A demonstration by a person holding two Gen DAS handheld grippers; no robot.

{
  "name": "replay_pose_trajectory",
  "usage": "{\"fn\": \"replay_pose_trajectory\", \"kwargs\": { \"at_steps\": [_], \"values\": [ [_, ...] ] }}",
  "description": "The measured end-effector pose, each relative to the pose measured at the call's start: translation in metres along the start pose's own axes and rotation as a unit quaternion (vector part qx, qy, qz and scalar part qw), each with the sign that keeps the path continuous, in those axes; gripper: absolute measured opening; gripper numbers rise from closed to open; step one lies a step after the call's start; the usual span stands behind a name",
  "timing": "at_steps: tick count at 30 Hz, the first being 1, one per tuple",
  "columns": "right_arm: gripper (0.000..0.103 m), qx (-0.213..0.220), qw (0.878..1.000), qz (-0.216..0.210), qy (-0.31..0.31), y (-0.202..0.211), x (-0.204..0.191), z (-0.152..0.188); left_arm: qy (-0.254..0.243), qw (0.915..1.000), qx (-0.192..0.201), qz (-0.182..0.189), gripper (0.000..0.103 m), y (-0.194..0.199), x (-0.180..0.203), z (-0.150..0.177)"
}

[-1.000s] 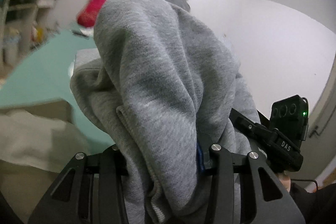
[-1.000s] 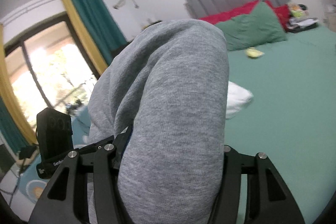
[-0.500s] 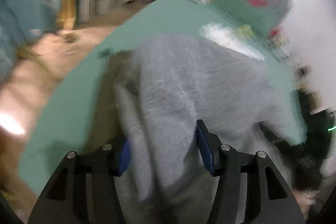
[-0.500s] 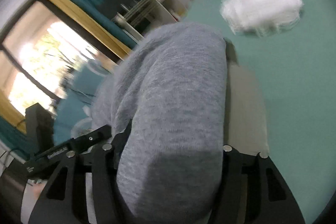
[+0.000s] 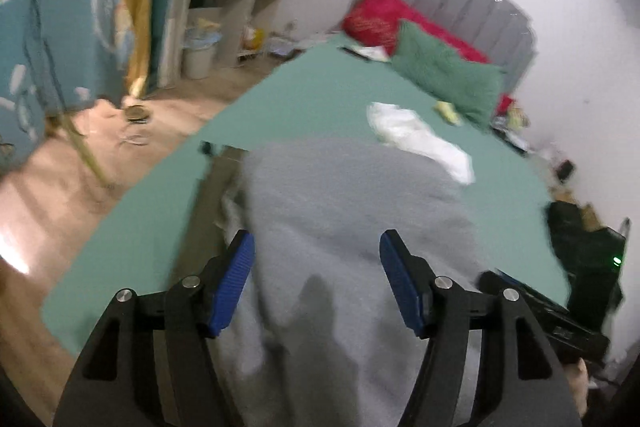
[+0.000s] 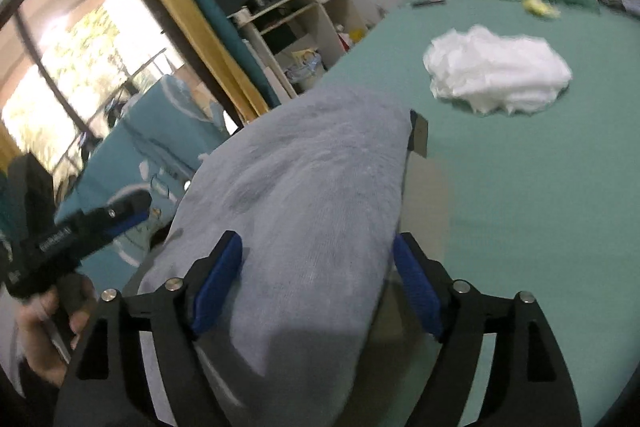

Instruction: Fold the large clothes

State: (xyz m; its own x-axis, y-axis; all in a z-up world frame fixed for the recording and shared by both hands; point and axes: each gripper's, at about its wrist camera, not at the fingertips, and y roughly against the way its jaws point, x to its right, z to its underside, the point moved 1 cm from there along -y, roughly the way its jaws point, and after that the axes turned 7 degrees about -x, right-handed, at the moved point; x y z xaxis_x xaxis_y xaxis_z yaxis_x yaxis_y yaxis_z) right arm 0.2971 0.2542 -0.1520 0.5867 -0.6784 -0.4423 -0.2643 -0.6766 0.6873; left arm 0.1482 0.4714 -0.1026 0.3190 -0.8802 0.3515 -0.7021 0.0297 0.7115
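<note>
Grey sweatshirt [image 5: 352, 211] lay on green bed [image 6: 540, 187], bunched betw. both jaw pairs. Left gripper [image 5: 316, 279] & right gripper [image 6: 316, 283] spread apart, released. Laid down; folding prob. mostly left.

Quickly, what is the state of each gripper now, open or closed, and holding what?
Left gripper: open, over the grey garment.
Right gripper: open, the grey garment between its fingers.

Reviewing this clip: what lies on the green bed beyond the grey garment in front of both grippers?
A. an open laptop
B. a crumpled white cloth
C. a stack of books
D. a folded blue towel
B: a crumpled white cloth lies on the green bed beyond the grey garment.
</note>
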Motion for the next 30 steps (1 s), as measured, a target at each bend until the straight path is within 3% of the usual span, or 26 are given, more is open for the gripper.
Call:
{"fn": "replay_pose_trajectory", "kwargs": {
  "at_steps": [3, 4, 6, 8, 11, 16, 22, 30],
  "values": [
    [0.085, -0.028, 0.999, 0.030, 0.035, 0.001, -0.003, 0.017, -0.029, 0.9987, -0.041, -0.005, 0.068, -0.022, 0.022, 0.029],
    [0.086, -0.035, 0.998, 0.040, 0.045, -0.004, -0.003, 0.021, -0.049, 0.9966, -0.059, -0.031, 0.069, -0.032, 0.027, 0.038],
    [0.086, -0.043, 0.997, 0.048, 0.046, -0.010, 0.001, 0.031, -0.114, 0.9827, -0.075, -0.124, 0.069, -0.049, 0.040, 0.056],
    [0.087, -0.049, 0.997, 0.043, 0.044, -0.009, 0.003, 0.033, -0.137, 0.9757, -0.067, -0.157, 0.072, -0.050, 0.043, 0.069],
    [0.087, -0.052, 0.996, 0.048, 0.048, -0.003, 0.002, 0.033, -0.082, 0.9848, -0.059, -0.142, 0.073, -0.040, 0.030, 0.069],
    [0.087, -0.060, 0.997, 0.038, 0.028, 0.021, 0.008, 0.041, -0.024, 0.9876, -0.037, -0.151, 0.074, -0.023, 0.026, 0.065],
    [0.087, -0.061, 0.997, 0.040, 0.022, 0.061, 0.018, 0.063, -0.030, 0.9851, 0.011, -0.169, 0.074, 0.000, 0.060, 0.083],
    [0.087, -0.051, 0.998, 0.043, -0.002, 0.112, 0.044, 0.091, -0.031, 0.9857, 0.015, -0.165, 0.074, 0.031, 0.097, 0.112]
  ]
}}
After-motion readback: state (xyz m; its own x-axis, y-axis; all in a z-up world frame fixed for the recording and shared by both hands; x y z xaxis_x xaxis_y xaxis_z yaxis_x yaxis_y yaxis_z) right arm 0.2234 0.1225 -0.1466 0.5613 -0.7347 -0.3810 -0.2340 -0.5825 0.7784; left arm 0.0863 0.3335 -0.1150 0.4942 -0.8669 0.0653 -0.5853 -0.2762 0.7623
